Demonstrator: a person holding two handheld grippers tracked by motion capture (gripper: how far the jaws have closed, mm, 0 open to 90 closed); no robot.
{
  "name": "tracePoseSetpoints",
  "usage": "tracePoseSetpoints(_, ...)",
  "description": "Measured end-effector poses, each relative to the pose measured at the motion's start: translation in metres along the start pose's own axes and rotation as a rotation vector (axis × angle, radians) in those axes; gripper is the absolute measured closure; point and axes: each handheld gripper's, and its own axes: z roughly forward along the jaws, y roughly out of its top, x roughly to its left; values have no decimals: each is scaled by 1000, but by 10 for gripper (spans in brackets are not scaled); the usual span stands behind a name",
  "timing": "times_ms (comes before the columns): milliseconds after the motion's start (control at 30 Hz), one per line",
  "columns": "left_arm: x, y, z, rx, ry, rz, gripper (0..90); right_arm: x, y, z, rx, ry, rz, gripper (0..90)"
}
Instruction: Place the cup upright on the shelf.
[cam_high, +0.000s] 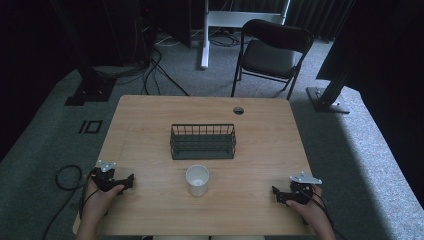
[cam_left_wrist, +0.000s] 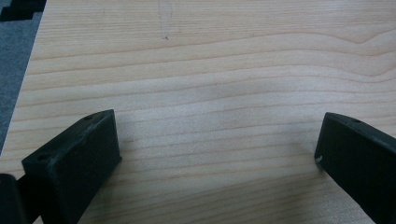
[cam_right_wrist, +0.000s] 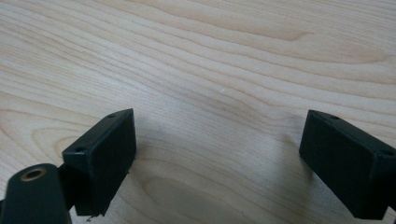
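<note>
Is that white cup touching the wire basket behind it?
Apart. In the high view a strip of bare table shows between the white cup and the wire basket.

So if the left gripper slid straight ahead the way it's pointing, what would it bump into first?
Probably the white cup. The left gripper points right across the table with open jaws; the way looks free until there, though it might pass just in front.

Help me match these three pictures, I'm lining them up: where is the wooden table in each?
High view: the table takes up the middle, carrying a wire basket and a white cup.
Left gripper view: the table lies behind the open left gripper, with grey carpet past its left edge.
Right gripper view: the table lies under the open right gripper.
Shared landmark: the pale wood grain.
</note>
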Motion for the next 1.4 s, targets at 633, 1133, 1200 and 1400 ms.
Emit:
tracePoseSetpoints(633,0,0,0,0,0,0,2,0,0,0,0,0,-1,104)
tracePoseSetpoints(1133,0,0,0,0,0,1,2,4,4,-1,0,22,-38,107)
tracePoseSetpoints(1200,0,0,0,0,0,0,2,6,6,-1,-12,31,-44,107)
tracePoseSetpoints(1400,0,0,0,0,0,0,2,12,12,-1,-30,63,-60,107)
